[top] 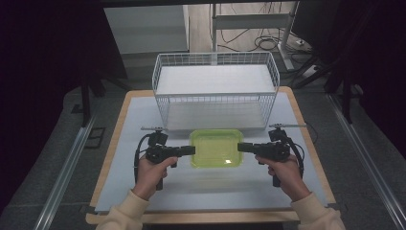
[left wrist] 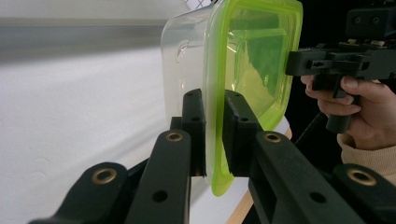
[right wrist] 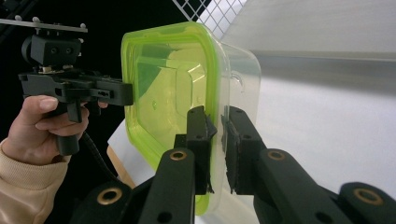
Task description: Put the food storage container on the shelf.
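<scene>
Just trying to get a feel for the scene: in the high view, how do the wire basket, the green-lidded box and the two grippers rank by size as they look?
1. wire basket, clearly largest.
2. green-lidded box.
3. left gripper and right gripper: they look alike in size, so no ranking between them. Each is clamped on one edge of the box.

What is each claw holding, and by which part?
Both hold one container by its green lid's rim: the left claw clamps one edge, the right claw the opposite edge.

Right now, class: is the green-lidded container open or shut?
Shut. The green lid sits flush on the clear plastic container, and the left gripper and right gripper pinch the rim at opposite edges.
</scene>
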